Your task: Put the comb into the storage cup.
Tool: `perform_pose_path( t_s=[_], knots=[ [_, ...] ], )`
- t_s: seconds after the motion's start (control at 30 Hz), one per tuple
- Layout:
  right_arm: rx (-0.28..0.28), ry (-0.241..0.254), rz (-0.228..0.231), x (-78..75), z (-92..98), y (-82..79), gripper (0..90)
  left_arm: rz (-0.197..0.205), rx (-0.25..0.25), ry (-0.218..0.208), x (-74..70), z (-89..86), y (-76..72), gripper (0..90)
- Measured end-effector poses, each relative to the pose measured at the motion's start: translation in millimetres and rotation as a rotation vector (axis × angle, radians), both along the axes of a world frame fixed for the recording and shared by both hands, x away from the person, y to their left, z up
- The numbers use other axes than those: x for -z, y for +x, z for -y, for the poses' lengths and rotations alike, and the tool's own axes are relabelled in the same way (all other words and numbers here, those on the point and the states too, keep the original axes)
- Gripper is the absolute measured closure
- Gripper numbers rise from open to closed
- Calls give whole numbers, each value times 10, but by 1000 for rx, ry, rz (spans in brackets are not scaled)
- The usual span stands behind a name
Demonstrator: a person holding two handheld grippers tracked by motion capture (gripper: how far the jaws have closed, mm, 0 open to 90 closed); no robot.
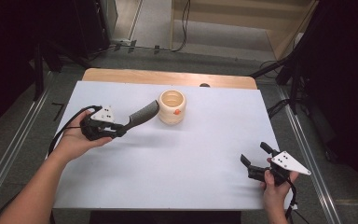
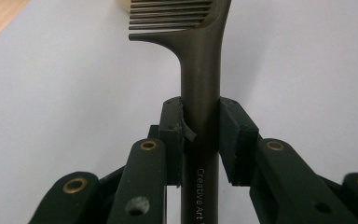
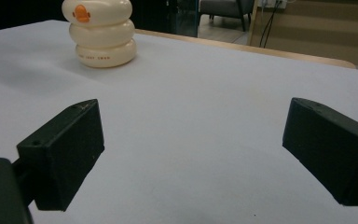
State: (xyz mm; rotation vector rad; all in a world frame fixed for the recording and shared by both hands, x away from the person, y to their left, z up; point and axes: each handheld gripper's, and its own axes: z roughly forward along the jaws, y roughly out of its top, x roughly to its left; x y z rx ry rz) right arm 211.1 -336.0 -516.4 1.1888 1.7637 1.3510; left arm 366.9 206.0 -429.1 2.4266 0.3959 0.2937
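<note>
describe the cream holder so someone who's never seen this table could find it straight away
Start at the white table and look to its far middle, near the wooden edge. The cream holder stands upright there, just past the comb gripped in the left gripper. It alone is pale, ringed like three stacked doughnuts, with an orange mark.

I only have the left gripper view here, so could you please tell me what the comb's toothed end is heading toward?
Observer: The comb points at a cream ringed cup standing upright on the white table; its tip is close beside the cup's rim.
Operator: Thank you. Is anything in the cup?
Observer: From the high view its inside looks empty.
Operator: And the other hand?
Observer: The right hand-held gripper sits at the table's near right corner, jaws wide open, holding nothing.
</note>
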Motion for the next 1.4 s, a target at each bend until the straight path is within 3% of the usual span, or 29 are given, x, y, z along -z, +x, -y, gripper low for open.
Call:
perform_pose_path(
  t_s=[0.1,0.27,0.5,0.97,1.23,1.4],
  knots=[
    [3,0,3,-4,5,-2,37,34,-5,-58,-32,16,-48,730],
    [-1,0,2,-11,4,-2,37,72,-26,-111,-30,29,-98,730],
    [-17,11,-4,-47,-12,23,37,94,-63,-184,55,96,-146,730],
    [-89,26,4,-267,-277,82,36,139,-163,-275,242,285,-304,730],
    [-125,23,1,-409,-413,112,37,168,-228,-354,309,310,-421,730],
    [-160,23,5,-509,-523,153,37,180,-246,-363,345,344,-483,730]
  ],
)
